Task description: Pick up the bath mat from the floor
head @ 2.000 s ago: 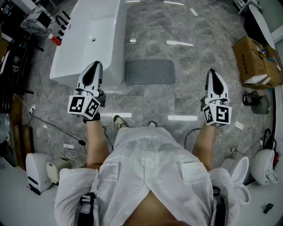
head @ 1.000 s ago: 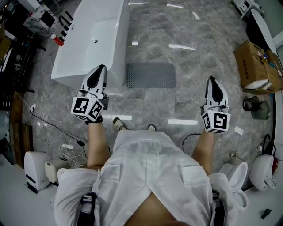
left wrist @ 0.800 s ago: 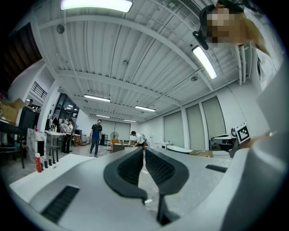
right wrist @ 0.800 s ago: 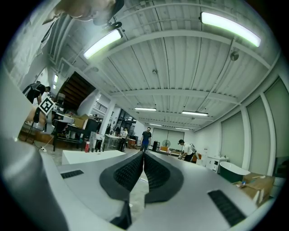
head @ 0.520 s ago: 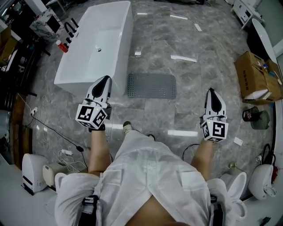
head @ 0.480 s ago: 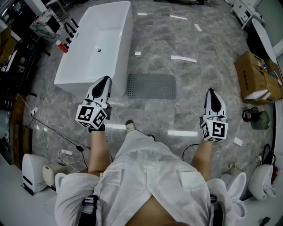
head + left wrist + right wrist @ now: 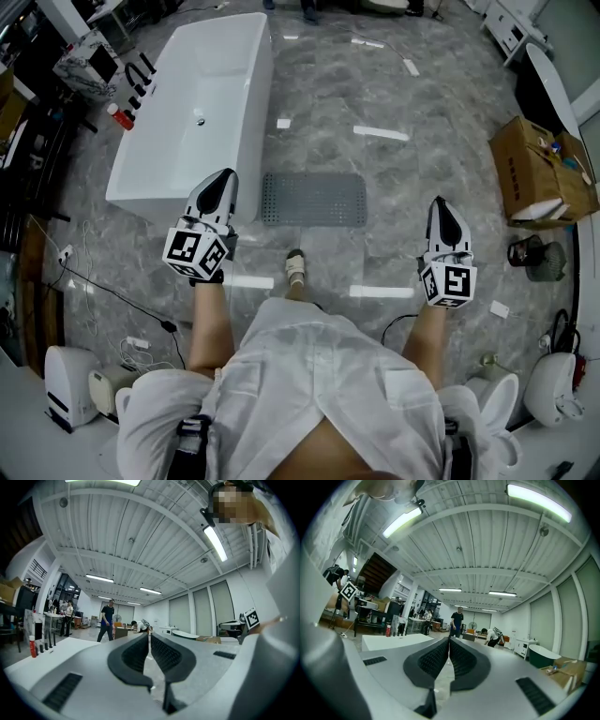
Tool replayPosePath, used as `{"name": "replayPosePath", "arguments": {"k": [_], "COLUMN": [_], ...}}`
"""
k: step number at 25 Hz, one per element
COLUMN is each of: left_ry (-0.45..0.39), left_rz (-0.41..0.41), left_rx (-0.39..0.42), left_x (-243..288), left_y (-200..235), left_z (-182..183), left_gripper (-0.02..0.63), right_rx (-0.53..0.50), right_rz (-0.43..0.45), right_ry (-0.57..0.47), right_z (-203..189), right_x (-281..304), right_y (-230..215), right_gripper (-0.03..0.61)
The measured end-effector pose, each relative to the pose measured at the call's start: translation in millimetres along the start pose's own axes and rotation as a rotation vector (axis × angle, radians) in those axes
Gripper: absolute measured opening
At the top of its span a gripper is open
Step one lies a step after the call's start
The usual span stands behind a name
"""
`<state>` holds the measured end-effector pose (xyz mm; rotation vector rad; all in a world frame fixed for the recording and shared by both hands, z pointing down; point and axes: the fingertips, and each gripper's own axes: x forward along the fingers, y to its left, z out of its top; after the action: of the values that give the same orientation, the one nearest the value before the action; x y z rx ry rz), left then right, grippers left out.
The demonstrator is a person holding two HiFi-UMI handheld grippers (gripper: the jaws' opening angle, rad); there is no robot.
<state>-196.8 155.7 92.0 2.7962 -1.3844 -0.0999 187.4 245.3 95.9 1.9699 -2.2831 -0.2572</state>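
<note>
The bath mat lies flat on the floor, just beside the bathtub. The left gripper and right gripper hang clear of it, both pinched closed and empty.

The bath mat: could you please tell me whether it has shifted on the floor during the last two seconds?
No. The bath mat still lies flat beside the bathtub's near right corner, as before; only the head camera has moved.

My head camera looks steeply down on the left gripper and right gripper; each gripper camera peers level, close over its jaws, all sharing the tub ahead-left.
</note>
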Motion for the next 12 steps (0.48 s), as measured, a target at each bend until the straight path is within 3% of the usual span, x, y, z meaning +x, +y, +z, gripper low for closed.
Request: {"name": "replayPosePath", "arguments": {"k": [12], "left_ry": [-0.008], "left_rz": [-0.002], "left_rx": [-0.023], "left_x": [96], "left_y": [85], "left_z": [0], "left_gripper": [0.023], "right_rx": [-0.021], "right_rz": [0.000], "right_ry": [0.020], "right_z": [3], "right_x": [125], "right_y": [-16], "right_gripper": [0.028]}}
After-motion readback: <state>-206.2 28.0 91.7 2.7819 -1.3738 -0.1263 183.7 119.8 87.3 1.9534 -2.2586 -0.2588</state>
